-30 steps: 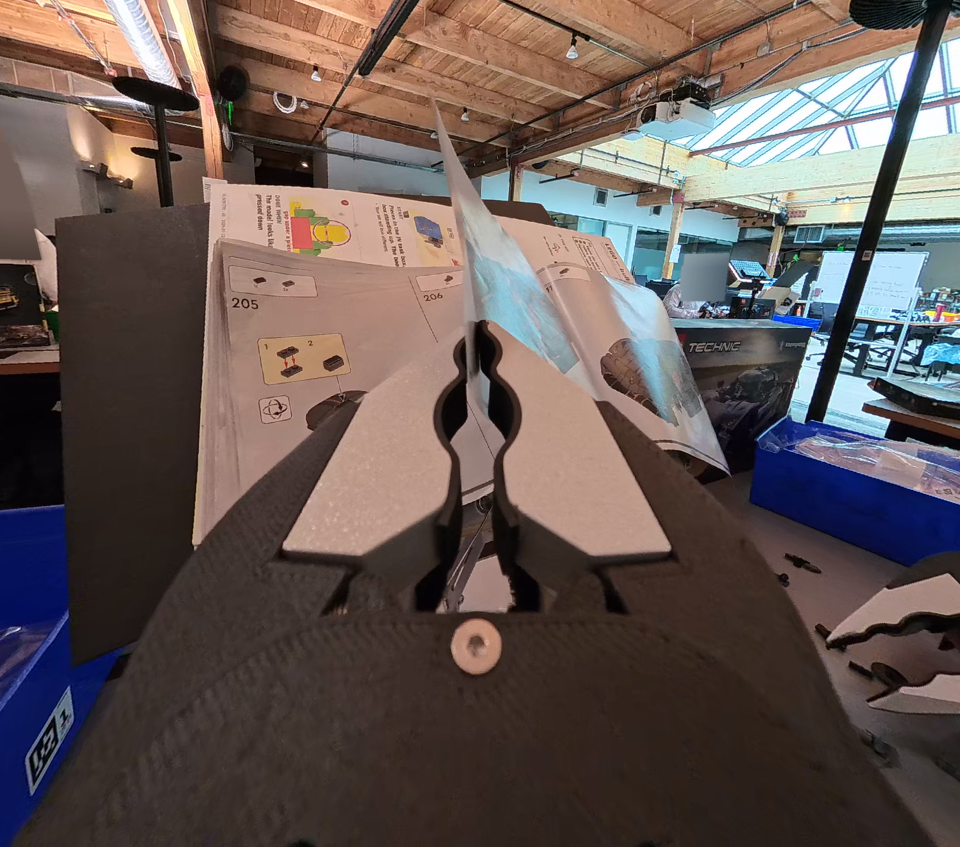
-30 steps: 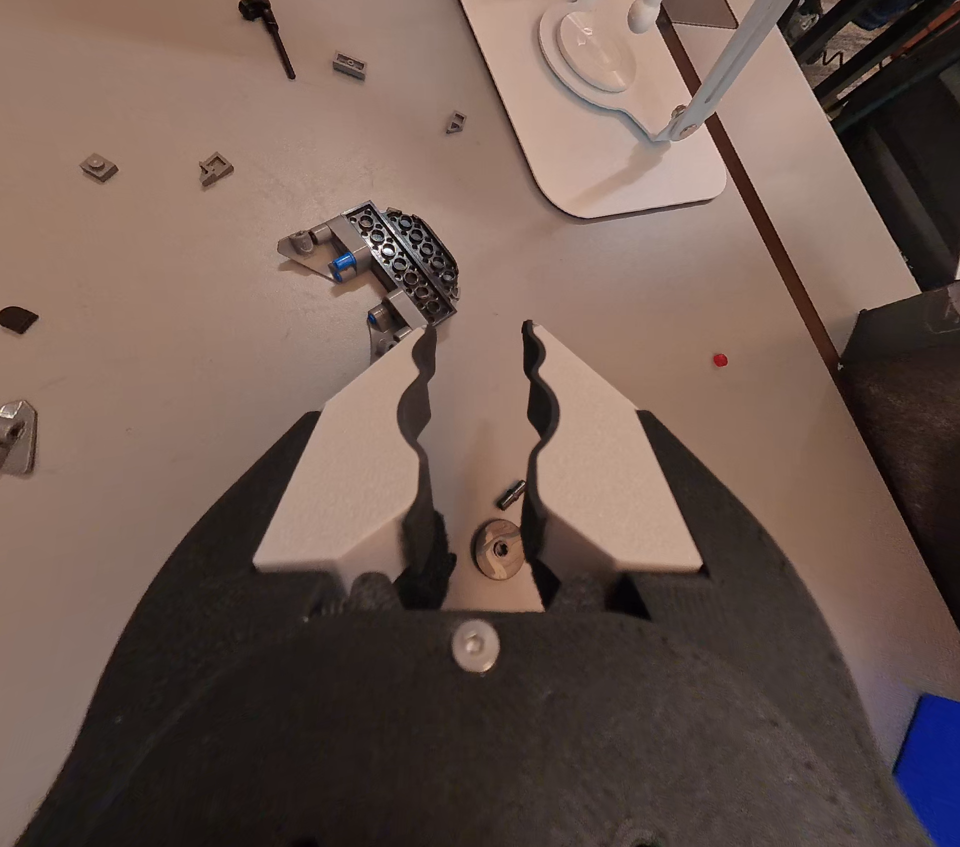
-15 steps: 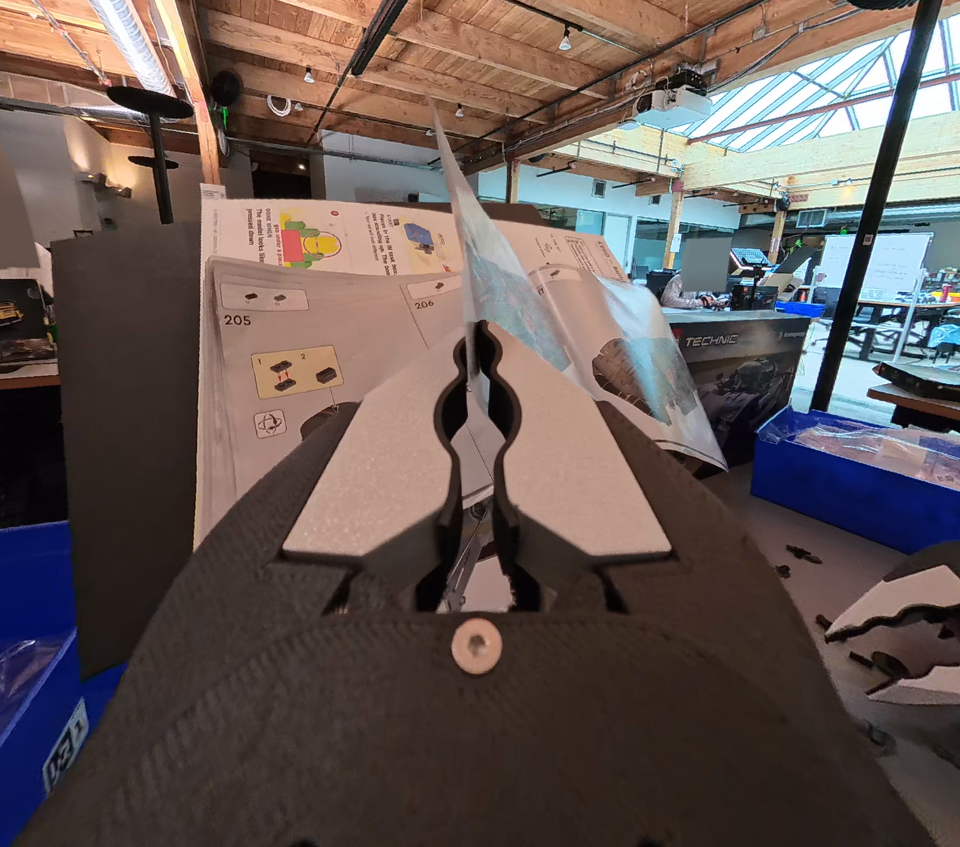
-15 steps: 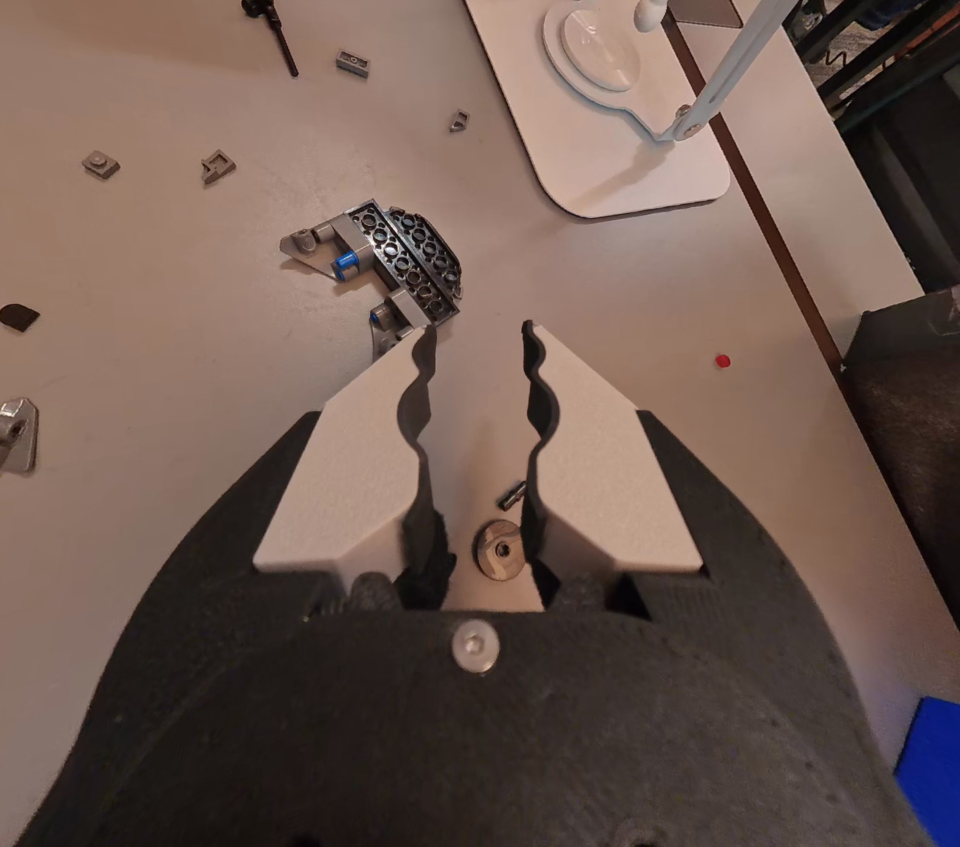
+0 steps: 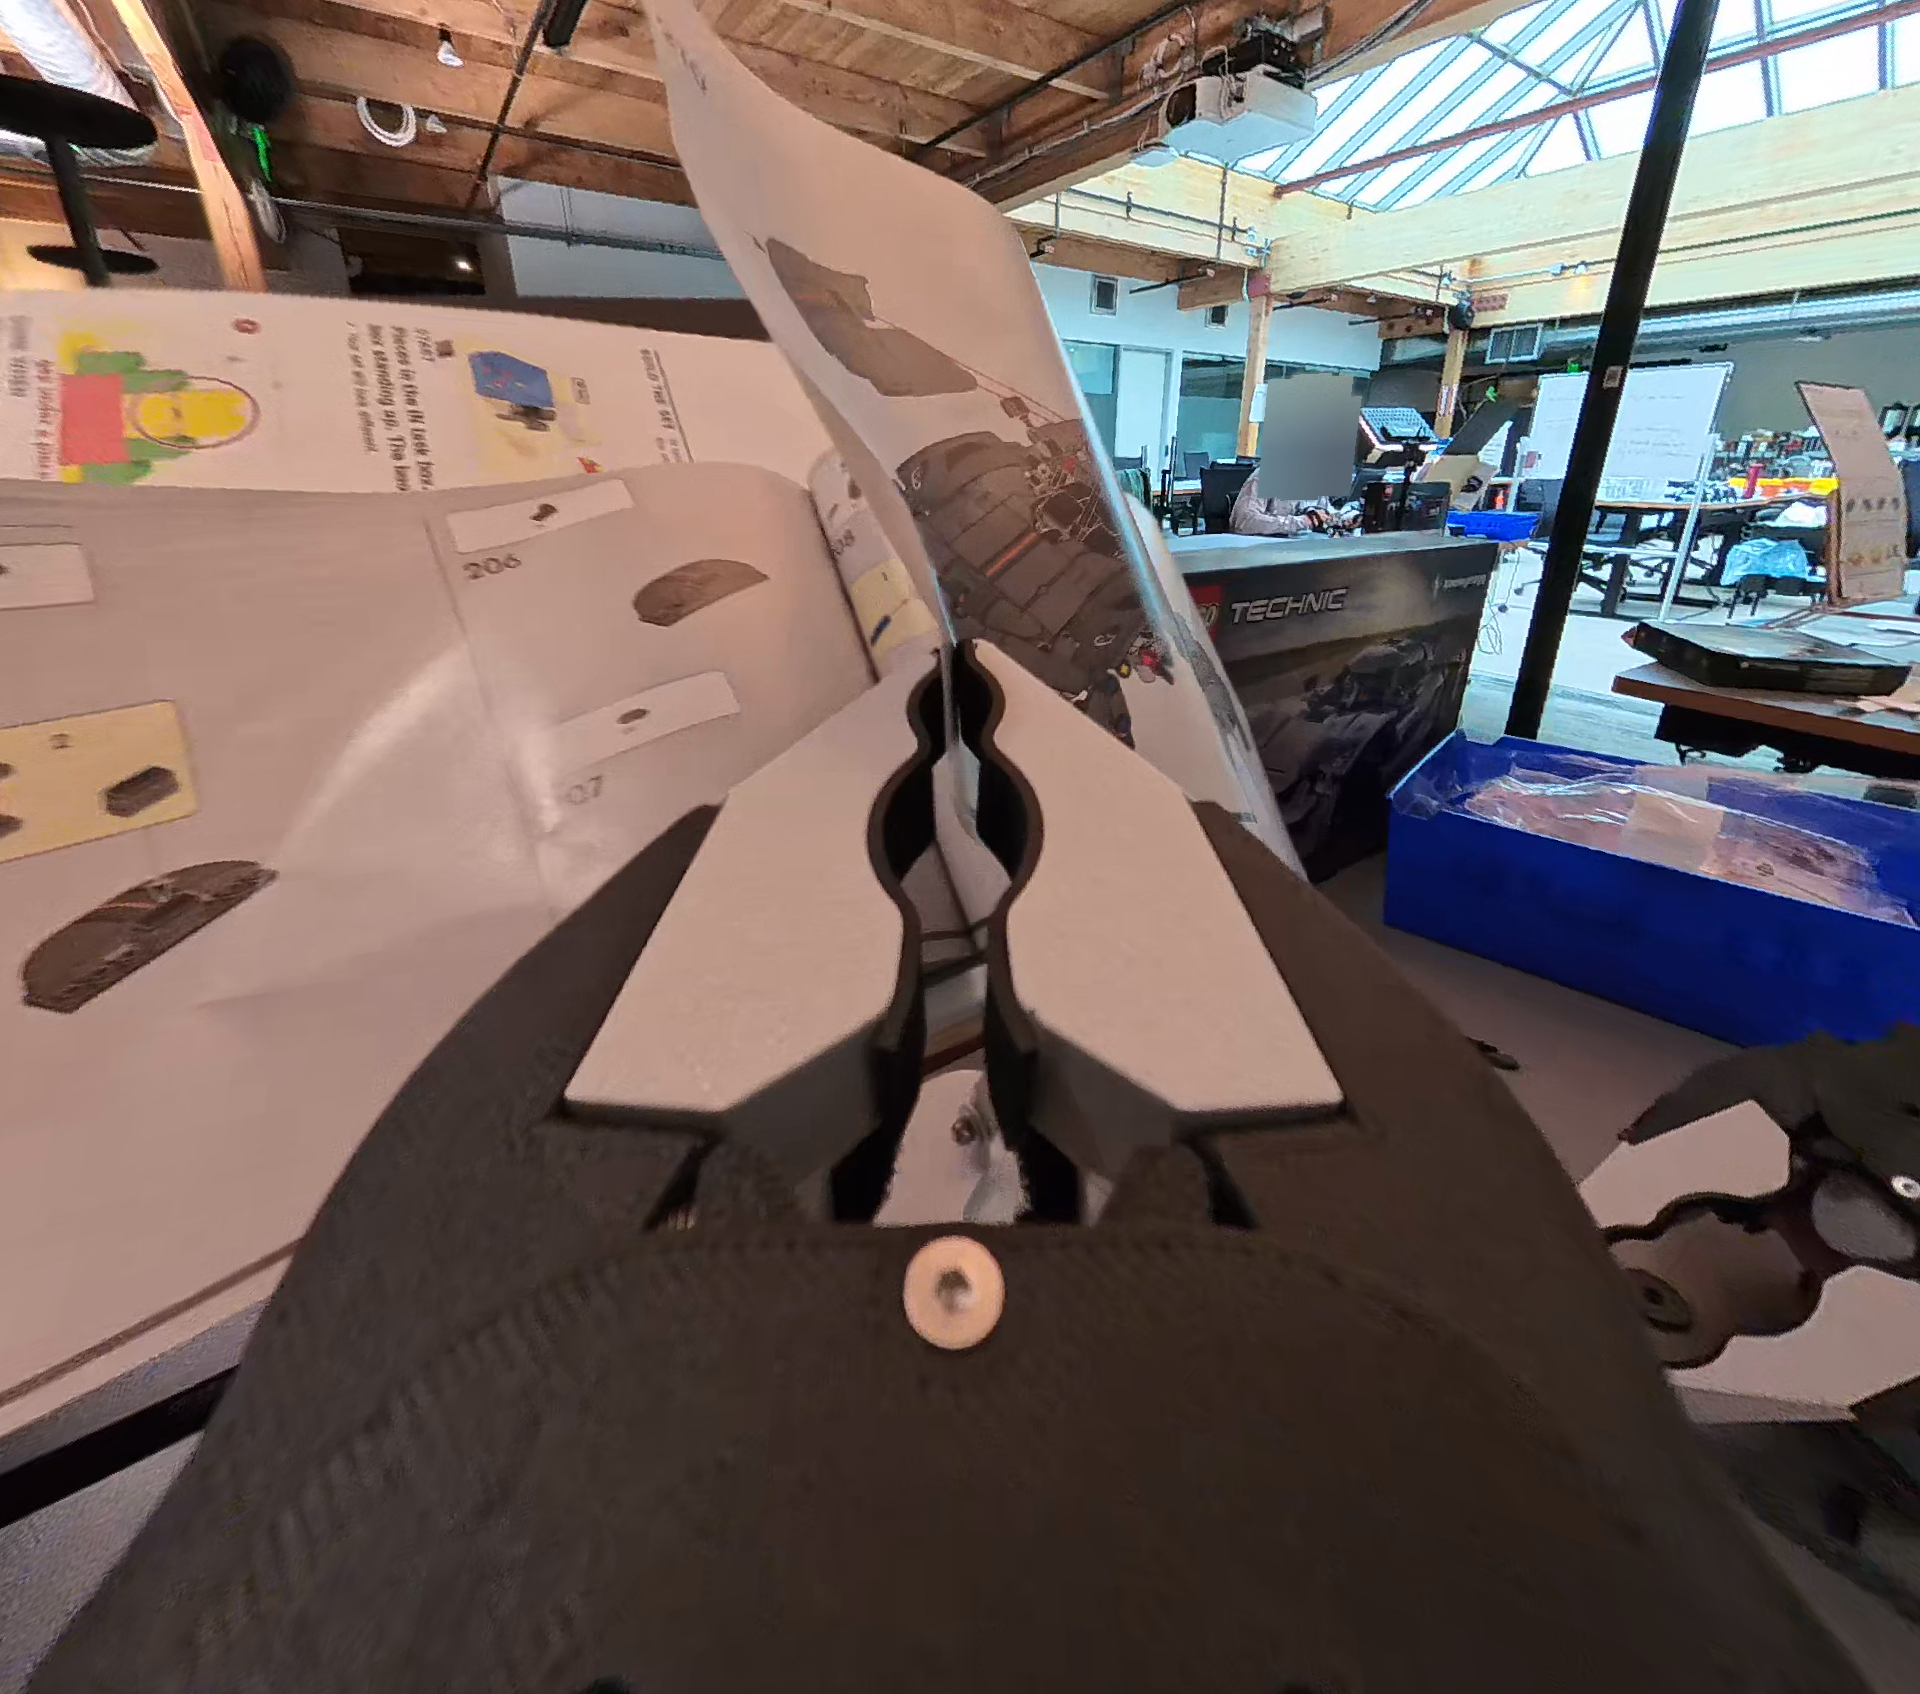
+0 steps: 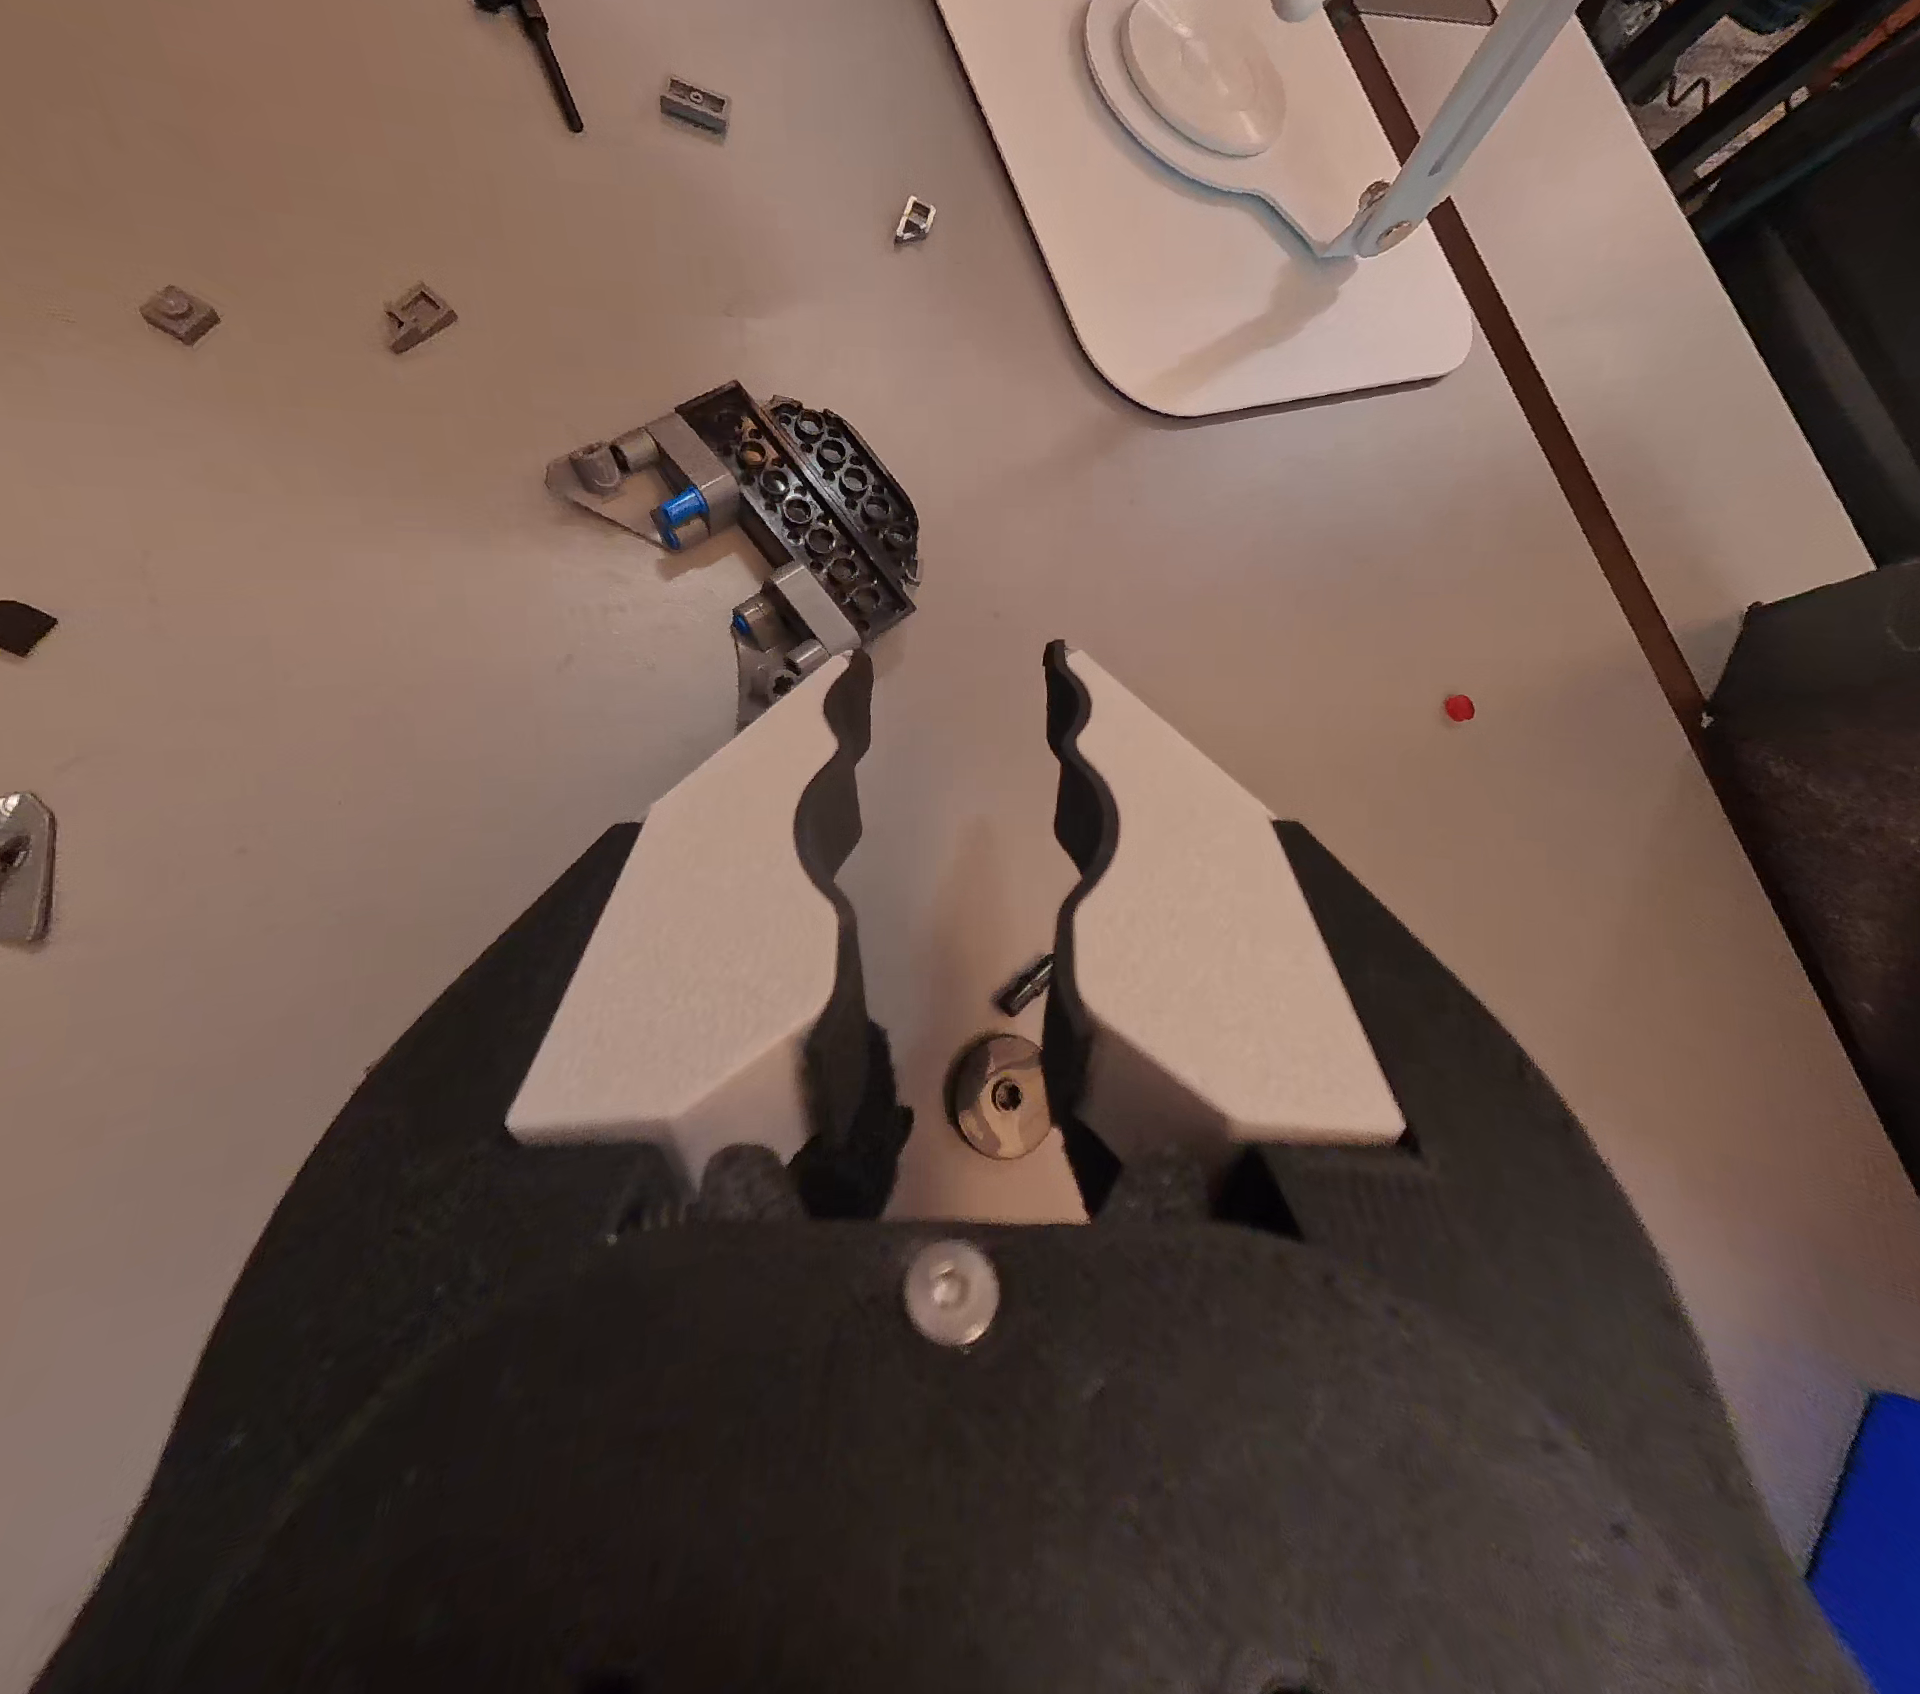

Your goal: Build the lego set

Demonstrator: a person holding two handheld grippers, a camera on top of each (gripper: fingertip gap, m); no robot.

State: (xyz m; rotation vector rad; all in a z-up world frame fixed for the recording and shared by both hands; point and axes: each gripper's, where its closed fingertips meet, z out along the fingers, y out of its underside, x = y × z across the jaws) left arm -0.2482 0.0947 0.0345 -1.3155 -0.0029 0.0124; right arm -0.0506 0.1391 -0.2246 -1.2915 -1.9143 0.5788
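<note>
The left wrist view sits low, tilted upward, very close to the instruction booklet (image 5: pixel 520 709). The right wrist view looks steeply down onto the table (image 6: pixel 312 709) from close above, which both views share.

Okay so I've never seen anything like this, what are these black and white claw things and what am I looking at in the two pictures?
They are hand-held grippers, each carrying a camera that looks along its two fingers. In the left wrist view, the left gripper is shut on a page of the instruction booklet, lifting it. In the right wrist view, the right gripper is open and empty above a grey table. Beside its tips lies a partly built black and grey lego piece, with small loose parts scattered around and a white lamp base behind.
</note>
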